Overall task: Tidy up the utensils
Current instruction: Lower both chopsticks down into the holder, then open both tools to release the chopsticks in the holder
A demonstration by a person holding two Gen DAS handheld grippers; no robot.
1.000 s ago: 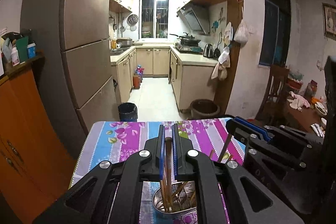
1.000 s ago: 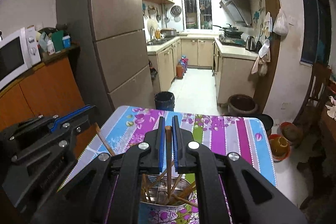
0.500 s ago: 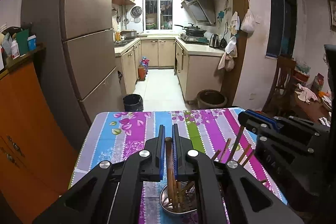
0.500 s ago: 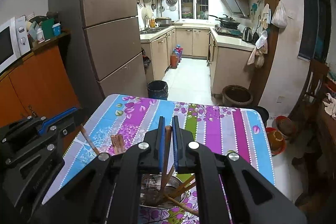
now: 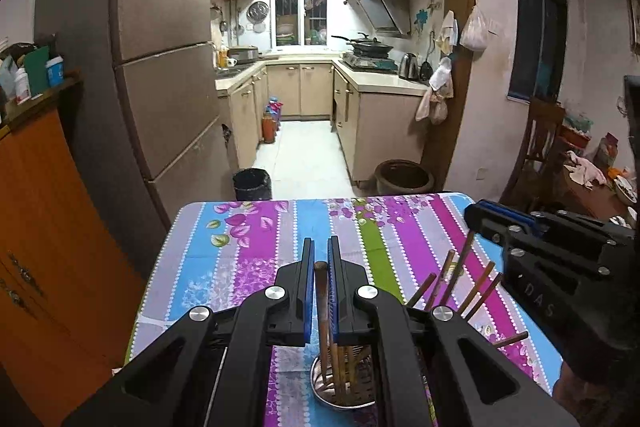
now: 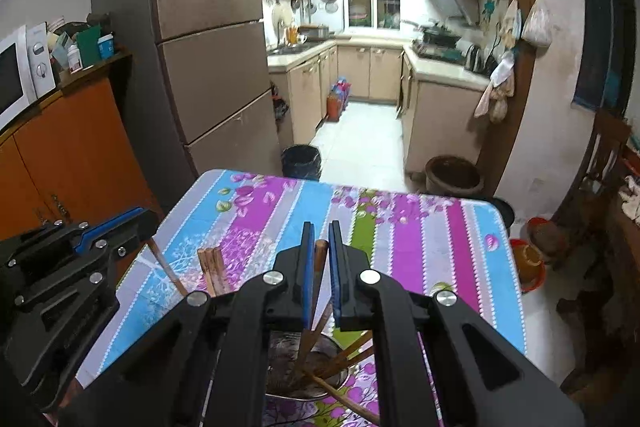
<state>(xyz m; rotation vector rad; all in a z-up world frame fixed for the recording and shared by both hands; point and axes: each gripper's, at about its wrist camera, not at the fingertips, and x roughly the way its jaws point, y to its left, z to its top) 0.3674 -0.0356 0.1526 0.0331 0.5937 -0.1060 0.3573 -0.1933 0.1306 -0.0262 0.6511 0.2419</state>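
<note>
My left gripper (image 5: 319, 247) is shut on a brown wooden chopstick (image 5: 322, 301) that hangs down into a round metal holder (image 5: 344, 385) with several chopsticks. My right gripper (image 6: 321, 233) is shut on another wooden chopstick (image 6: 318, 267) above a metal holder (image 6: 308, 367) with several chopsticks leaning in it. In the left wrist view the right gripper (image 5: 496, 213) shows at the right, with loose chopstick ends (image 5: 460, 279) sticking up beside it. In the right wrist view the left gripper (image 6: 116, 223) shows at the left, with chopstick ends (image 6: 212, 269) beside it.
The table has a striped floral cloth (image 5: 256, 239). An orange cabinet (image 6: 68, 151) with a microwave (image 6: 20, 67) stands left, then a tall fridge (image 6: 212, 39). A black bin (image 6: 301, 161) and a brown pot (image 6: 452, 175) stand on the floor beyond the far edge. A chair (image 5: 536, 147) is right.
Both grippers have risen and pulled back from the table's far edge, each still holding its chopstick. More of the cloth shows and the holders look lower and smaller.
</note>
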